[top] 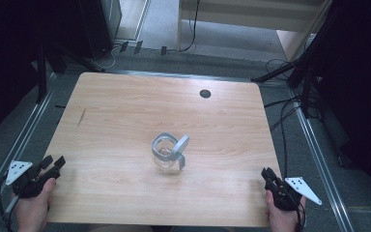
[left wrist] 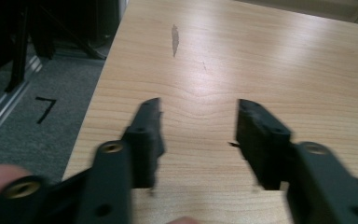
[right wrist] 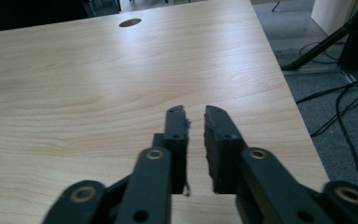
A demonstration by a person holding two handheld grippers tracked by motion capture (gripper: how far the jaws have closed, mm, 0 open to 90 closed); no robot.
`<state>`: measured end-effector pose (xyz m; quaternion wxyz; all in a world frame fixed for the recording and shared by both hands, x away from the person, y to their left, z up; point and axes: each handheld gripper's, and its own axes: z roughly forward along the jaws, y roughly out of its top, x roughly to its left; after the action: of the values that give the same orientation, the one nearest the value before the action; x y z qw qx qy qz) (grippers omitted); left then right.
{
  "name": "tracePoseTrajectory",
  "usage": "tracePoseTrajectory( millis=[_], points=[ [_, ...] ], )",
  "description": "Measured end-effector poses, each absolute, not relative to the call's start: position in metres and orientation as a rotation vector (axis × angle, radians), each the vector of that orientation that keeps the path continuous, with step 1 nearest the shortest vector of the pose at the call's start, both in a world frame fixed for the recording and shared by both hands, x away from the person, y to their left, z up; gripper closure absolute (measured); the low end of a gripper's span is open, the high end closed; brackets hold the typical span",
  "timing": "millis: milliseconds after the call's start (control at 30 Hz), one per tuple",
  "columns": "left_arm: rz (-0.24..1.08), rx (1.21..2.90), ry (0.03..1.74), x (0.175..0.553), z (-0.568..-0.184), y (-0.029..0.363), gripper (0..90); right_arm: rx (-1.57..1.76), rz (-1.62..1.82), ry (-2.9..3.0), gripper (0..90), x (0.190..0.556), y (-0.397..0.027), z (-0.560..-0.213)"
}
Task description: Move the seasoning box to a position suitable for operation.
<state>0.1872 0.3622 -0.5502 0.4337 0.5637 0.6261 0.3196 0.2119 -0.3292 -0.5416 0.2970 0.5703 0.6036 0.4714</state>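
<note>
A small clear glass jar (top: 166,153) stands at the middle of the wooden table (top: 125,96), its grey hinged lid (top: 181,147) flipped up to the right. My left gripper (top: 54,160) rests at the near left corner, far from the jar. In the left gripper view, the left gripper (left wrist: 198,105) stands open over bare wood. My right gripper (top: 266,172) sits at the near right edge. In the right gripper view, the right gripper (right wrist: 195,112) shows its jaws drawn together with only a slit between them and nothing held. Neither gripper view shows the jar.
A round dark cable hole (top: 205,93) lies near the table's far edge, and this hole (right wrist: 130,22) also shows in the right gripper view. A dark streak (top: 81,117) marks the wood at the left. Cables (top: 285,121) and black stands (top: 309,72) crowd the floor to the right.
</note>
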Motion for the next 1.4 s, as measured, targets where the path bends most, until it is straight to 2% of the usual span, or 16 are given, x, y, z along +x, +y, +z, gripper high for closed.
tracePoseTrajectory(
  millis=[100, 133, 167, 267, 300, 500, 900, 1167, 1400],
  points=[
    [0.773, 1.436, 1.552, 0.189, -0.549, 0.358, 72.9, 1.540, 1.275, 1.604, 90.0, 0.212, -0.323, -0.538],
    [0.748, 1.438, 1.548, 0.190, -0.549, 0.356, 72.9, 1.540, 1.275, 1.604, 90.0, 0.212, -0.323, -0.538],
    [0.712, 1.466, 1.536, 0.194, -0.546, 0.346, 81.6, 1.517, 1.296, 1.619, 90.0, 0.212, -0.313, -0.534],
    [0.649, 1.497, 1.489, 0.202, -0.542, 0.328, 89.4, 1.486, 1.347, 1.658, 90.0, 0.212, -0.293, -0.528],
    [0.649, 1.497, 1.489, 0.202, -0.542, 0.328, 90.0, 1.486, 1.347, 1.658, 90.0, 0.212, -0.293, -0.528],
    [0.513, 1.573, 1.373, 0.223, -0.537, 0.275, 90.0, 1.373, 1.432, 1.813, 90.0, 0.214, -0.228, -0.522],
    [0.413, 1.611, 1.217, 0.261, -0.523, 0.196, 90.0, 1.217, 1.547, 2.023, 90.0, 0.222, -0.142, -0.524],
    [0.360, 1.637, 1.163, 0.273, -0.523, 0.164, 90.0, 1.131, 1.576, 2.126, 90.0, 0.230, -0.108, -0.529],
    [0.341, 1.649, 1.139, 0.272, -0.522, 0.153, 90.0, 1.147, 1.555, 2.139, 90.0, 0.242, -0.106, -0.533]
  ],
)
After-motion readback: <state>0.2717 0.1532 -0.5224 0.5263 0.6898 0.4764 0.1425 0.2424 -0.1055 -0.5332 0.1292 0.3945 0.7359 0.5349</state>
